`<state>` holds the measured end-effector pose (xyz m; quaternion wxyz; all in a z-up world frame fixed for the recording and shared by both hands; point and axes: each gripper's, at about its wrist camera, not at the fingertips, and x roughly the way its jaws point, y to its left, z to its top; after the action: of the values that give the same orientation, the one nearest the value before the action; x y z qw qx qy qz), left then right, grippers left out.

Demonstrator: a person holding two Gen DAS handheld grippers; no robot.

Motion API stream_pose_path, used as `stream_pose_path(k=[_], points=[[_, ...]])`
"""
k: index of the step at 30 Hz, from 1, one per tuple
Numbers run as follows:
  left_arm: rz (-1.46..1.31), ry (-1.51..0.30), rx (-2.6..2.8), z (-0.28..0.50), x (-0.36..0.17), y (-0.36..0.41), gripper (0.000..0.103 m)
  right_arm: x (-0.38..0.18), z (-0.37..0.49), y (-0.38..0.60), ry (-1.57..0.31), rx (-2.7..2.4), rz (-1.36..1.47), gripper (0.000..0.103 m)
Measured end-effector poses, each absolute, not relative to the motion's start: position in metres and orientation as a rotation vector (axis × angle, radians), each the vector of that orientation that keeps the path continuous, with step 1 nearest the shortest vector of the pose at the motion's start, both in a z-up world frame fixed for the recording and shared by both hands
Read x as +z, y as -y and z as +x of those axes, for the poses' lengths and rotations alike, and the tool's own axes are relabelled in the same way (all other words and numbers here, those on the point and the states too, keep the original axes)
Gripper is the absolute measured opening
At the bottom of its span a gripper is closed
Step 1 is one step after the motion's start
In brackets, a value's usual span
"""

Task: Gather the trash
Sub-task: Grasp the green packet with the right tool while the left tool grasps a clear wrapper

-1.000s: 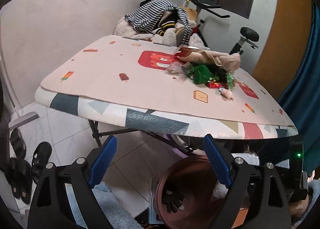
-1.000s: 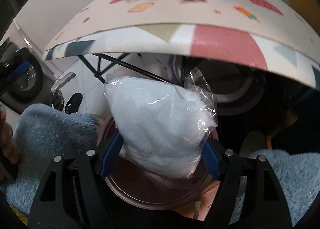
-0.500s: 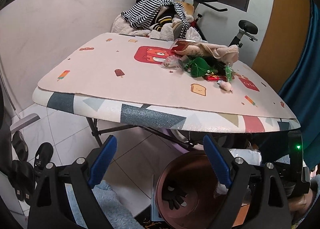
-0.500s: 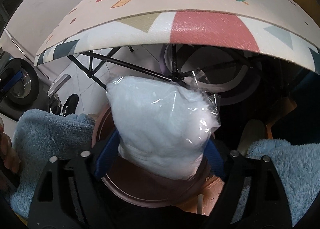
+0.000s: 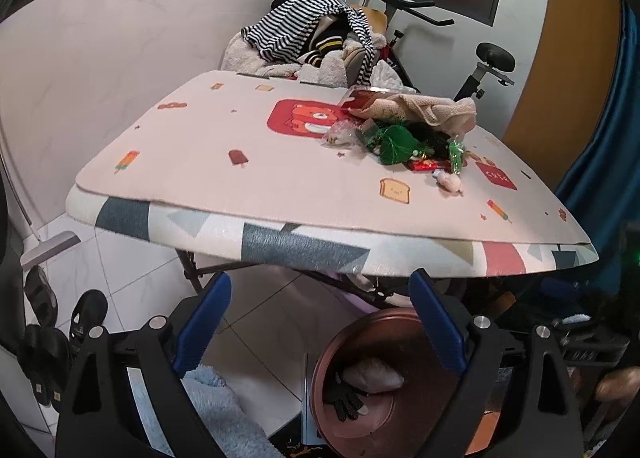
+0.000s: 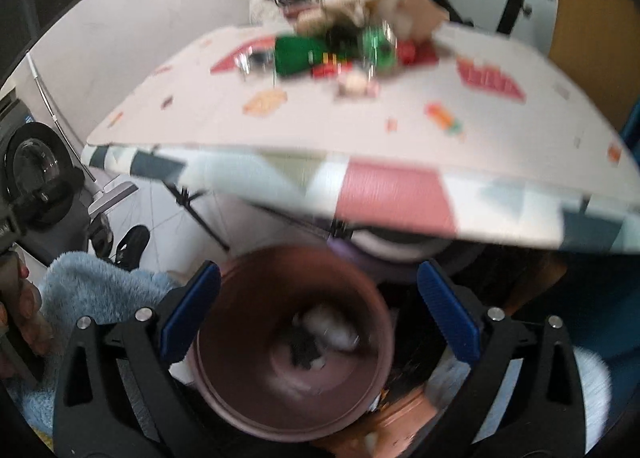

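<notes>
A brown round bin stands on the floor under the table's front edge; it also shows in the left wrist view. Inside lie a white plastic bag and a black glove. My right gripper is open and empty just above the bin. My left gripper is open and empty, left of the bin. A heap of trash with green and red wrappers lies on the patterned table, seen blurred in the right wrist view.
A beige cloth lies behind the trash heap. Striped clothes are piled beyond the table beside an exercise bike. Black sandals sit on the tiled floor at left. A washing machine stands at far left.
My right gripper opened and let go of the white plastic bag, which now lies in the brown bin. The right gripper has lifted and tilted up toward the table.
</notes>
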<state>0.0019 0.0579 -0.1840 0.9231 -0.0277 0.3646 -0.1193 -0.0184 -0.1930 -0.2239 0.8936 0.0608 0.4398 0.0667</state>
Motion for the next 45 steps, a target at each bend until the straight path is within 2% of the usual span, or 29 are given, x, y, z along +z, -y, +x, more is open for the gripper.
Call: stream_pose_path(k=[8,16,26,34,35,36,38,45], points=[[-0.072,-0.705,-0.254,0.024,-0.153,-0.057,0.089,-0.181,0.007,0.222,-0.849,0.126,0.141,0.097],[-0.065,-0.687,-0.275,0.049,-0.133,-0.055,0.089,-0.165,0.021,0.246,-0.822,0.097,0.135,0.097],[-0.104,-0.733,-0.291,0.078,-0.141,-0.051,0.089,-0.167,0.042,0.265,-0.825,0.027,0.065,0.097],[-0.132,-0.771,-0.294,0.105,-0.157,-0.045,0.089,-0.168,0.080,0.283,-0.793,0.028,0.132,0.097],[-0.134,-0.775,-0.292,0.109,-0.159,-0.045,0.089,-0.169,0.088,0.283,-0.787,0.040,0.136,0.093],[-0.136,-0.777,-0.292,0.112,-0.160,-0.045,0.089,-0.169,0.094,0.282,-0.785,0.048,0.138,0.082],[-0.142,-0.780,-0.287,0.119,-0.164,-0.045,0.089,-0.175,0.113,0.283,-0.796,0.064,0.162,0.074],[-0.147,-0.801,-0.274,0.134,-0.173,-0.043,0.089,-0.197,0.172,0.271,-0.830,0.114,0.226,0.073]])
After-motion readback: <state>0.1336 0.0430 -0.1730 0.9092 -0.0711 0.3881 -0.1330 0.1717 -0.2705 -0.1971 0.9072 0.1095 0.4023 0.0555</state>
